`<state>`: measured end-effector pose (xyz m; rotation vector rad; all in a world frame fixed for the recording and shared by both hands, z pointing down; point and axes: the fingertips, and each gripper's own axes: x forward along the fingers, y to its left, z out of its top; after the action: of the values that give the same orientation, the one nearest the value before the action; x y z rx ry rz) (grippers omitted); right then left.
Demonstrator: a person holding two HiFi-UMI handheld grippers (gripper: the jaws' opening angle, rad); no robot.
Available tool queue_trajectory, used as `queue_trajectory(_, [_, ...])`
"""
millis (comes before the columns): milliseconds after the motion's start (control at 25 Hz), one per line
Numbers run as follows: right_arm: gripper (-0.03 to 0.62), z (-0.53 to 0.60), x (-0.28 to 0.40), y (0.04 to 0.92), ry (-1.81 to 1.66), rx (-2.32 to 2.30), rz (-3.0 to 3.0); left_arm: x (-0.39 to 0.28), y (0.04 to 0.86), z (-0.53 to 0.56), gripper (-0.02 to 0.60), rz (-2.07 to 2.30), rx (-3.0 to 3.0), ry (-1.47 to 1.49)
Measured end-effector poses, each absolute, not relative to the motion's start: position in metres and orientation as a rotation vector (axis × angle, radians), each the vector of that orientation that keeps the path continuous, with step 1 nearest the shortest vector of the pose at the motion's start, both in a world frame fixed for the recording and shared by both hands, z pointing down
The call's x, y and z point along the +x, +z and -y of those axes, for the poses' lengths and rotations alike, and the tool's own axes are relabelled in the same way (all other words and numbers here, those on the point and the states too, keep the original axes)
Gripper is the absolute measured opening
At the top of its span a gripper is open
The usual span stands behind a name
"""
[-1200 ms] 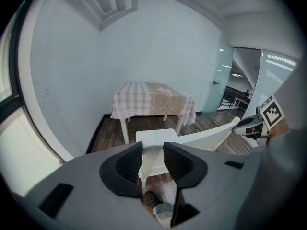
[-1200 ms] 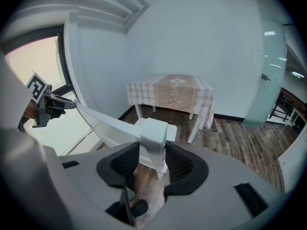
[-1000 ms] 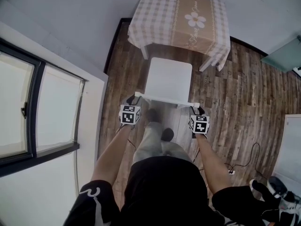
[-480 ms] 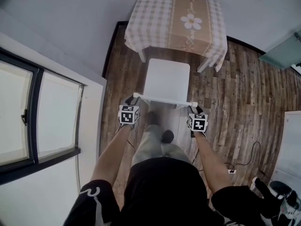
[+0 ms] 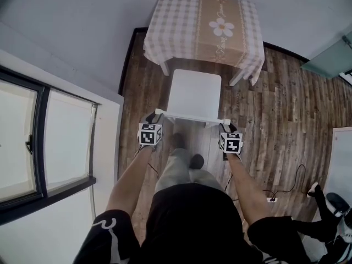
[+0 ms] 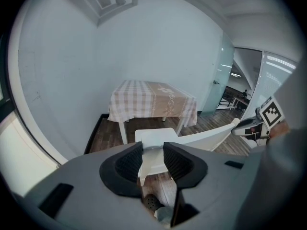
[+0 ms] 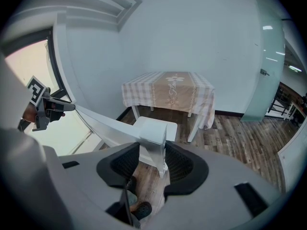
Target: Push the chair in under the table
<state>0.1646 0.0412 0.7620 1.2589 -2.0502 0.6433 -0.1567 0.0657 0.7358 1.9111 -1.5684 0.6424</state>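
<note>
A white chair [image 5: 195, 92] stands on the wood floor with its seat facing a table [image 5: 203, 23] covered by a checked cloth with a daisy runner. The seat's front edge lies just short of the table's near edge. My left gripper [image 5: 155, 117] is shut on the left end of the chair's top rail, and my right gripper [image 5: 227, 126] is shut on the right end. In the left gripper view the rail's corner post fills the gap at the left gripper [image 6: 152, 159]. In the right gripper view the other post sits between the pads of the right gripper [image 7: 151, 163].
A wall with a large window [image 5: 38, 136] runs along the left. A glass partition [image 5: 330, 59] stands at the far right, with a white unit [image 5: 342, 164] below it. A cable [image 5: 286, 188] lies on the floor at the right. The person's feet [image 5: 187, 150] are behind the chair.
Both grippers and the chair have slid a little toward the table, so the gap between seat and table edge has narrowed. The grips have not changed.
</note>
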Motion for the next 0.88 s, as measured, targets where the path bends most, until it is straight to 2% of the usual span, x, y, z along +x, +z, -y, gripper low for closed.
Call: queue_trajectory(880, [0.176, -0.024, 0.17, 0.765, 0.668, 1.253, 2.036, -0.151, 0.737, -0.053, 0.137, 1.523, 1.926, 0.617])
